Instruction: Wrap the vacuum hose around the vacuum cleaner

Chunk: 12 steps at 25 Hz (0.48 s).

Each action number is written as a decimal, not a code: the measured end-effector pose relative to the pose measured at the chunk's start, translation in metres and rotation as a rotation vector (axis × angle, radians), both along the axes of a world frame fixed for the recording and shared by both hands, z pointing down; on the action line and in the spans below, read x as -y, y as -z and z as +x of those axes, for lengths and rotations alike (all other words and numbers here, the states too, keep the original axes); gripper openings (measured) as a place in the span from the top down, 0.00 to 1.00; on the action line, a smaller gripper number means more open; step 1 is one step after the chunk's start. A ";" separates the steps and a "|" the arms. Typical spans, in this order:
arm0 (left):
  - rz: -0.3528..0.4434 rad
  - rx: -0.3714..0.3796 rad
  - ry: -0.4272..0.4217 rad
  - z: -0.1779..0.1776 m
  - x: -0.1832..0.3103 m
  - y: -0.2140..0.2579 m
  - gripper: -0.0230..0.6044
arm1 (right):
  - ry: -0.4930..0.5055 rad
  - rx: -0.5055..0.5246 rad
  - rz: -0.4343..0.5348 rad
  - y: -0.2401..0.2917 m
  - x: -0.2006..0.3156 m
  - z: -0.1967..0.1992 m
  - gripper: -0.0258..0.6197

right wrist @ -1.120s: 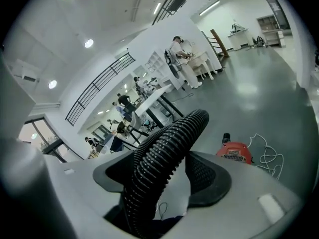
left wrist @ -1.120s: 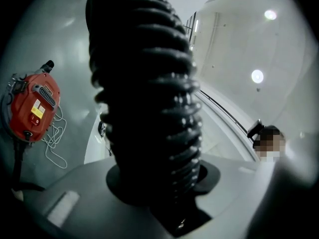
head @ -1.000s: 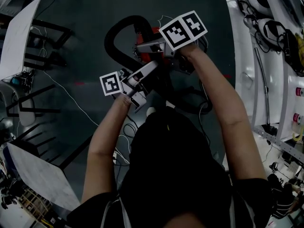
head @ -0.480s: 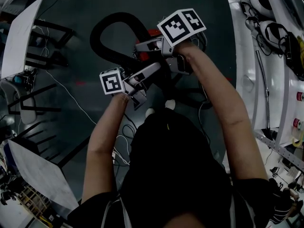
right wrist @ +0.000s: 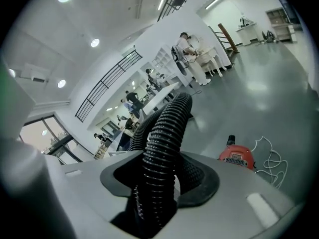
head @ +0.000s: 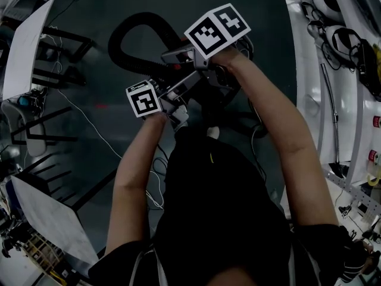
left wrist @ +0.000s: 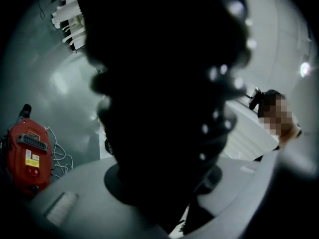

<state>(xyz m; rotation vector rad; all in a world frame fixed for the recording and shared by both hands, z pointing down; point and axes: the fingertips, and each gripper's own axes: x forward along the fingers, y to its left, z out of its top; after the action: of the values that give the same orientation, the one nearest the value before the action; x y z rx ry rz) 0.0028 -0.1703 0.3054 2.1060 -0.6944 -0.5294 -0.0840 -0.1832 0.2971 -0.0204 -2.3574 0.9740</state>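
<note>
Pinching the vacuum hose, the left gripper just tightened and the right gripper just eased slightly; the red vacuum cleaner bears illegible labels.

White panel — white bench

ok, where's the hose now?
Head view: the vacuum hose loops at upper left, then passes between both pairs of jaws. Jaws of the left gripper just closed on it; those of the right gripper just eased wider.

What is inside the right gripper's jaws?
The right gripper holds a black ribbed hose; its jaws have just been closing, then easing open slightly. The hose's near end sinks between them, covered.
</note>
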 end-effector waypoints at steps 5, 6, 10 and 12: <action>-0.039 -0.018 -0.024 -0.007 0.006 -0.007 0.67 | 0.064 -0.054 0.130 -0.015 0.009 -0.004 0.58; -0.040 -0.025 -0.024 -0.008 0.007 -0.008 0.67 | 0.063 -0.056 0.135 -0.017 0.011 -0.005 0.57; -0.051 -0.055 -0.037 -0.012 0.015 -0.012 0.67 | 0.001 -0.014 0.135 -0.021 0.022 -0.006 0.55; -0.063 -0.072 -0.059 -0.014 0.021 -0.012 0.67 | -0.026 -0.017 0.148 -0.025 0.030 -0.006 0.52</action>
<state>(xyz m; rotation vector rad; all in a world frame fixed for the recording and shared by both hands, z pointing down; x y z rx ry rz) -0.0111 -0.1917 0.3179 2.0317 -0.5986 -0.5417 -0.0900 -0.2136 0.3218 0.0767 -2.4131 0.8057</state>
